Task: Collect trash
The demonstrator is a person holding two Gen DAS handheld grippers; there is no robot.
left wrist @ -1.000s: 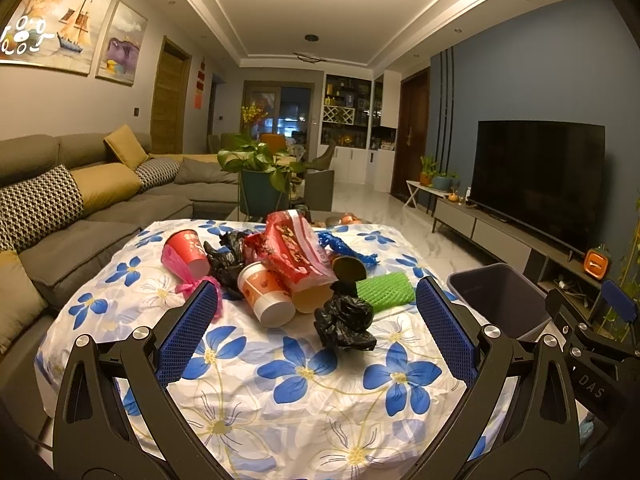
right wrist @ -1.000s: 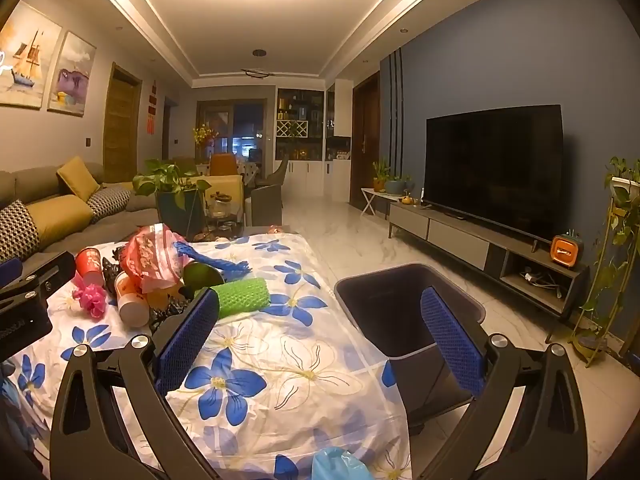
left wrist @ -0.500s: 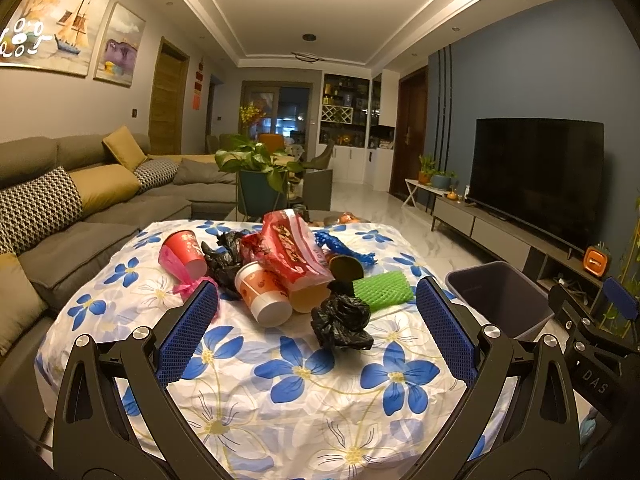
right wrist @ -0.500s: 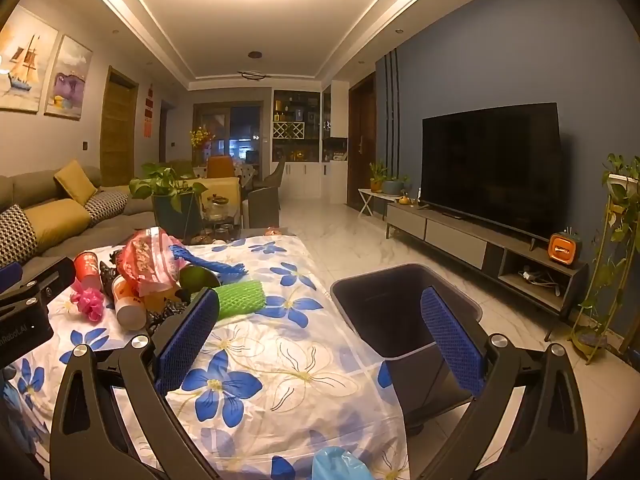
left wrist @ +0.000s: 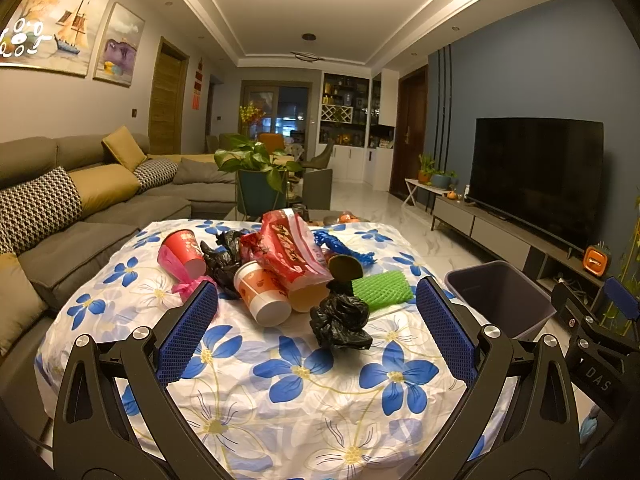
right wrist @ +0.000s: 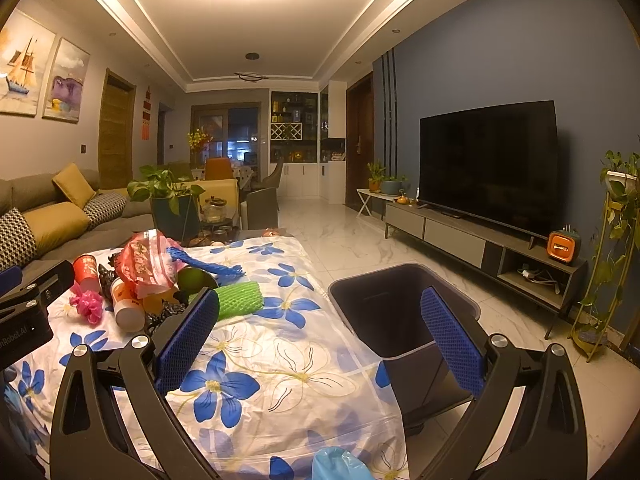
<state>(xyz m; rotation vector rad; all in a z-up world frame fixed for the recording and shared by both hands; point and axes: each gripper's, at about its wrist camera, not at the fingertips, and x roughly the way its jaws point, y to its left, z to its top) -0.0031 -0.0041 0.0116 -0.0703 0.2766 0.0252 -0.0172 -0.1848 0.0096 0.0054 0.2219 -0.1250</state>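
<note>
1. The left tool [left wrist: 316, 332] is held above the near part of the bench [left wrist: 280, 392], its blue-padded fingers [left wrist: 188, 336] spread wide with nothing between them.
2. The right tool [right wrist: 320, 338] is likewise spread and empty, held over the bench's right edge.
3. The bench is covered with a white cloth printed with blue flowers.
4. A pile of trash is found ahead of the left tool: a crumpled black bag [left wrist: 340, 320] nearest, just beyond the gap between its fingers.
5. A green foam net [left wrist: 382, 290] is seen ahead and right of the black bag, just beside it.
6. An orange paper cup [left wrist: 262, 294] is lying on its side ahead and left, under a red snack bag [left wrist: 288, 252].
7. A red cup [left wrist: 184, 248] and a pink wrapper [left wrist: 188, 286] are placed further left; a blue net [left wrist: 344, 246] is noted behind the pile.
8. A dark bin [right wrist: 404, 308] is standing on the floor beside the bench, directly ahead of the right tool's right finger. Its contents cannot be seen.
</note>
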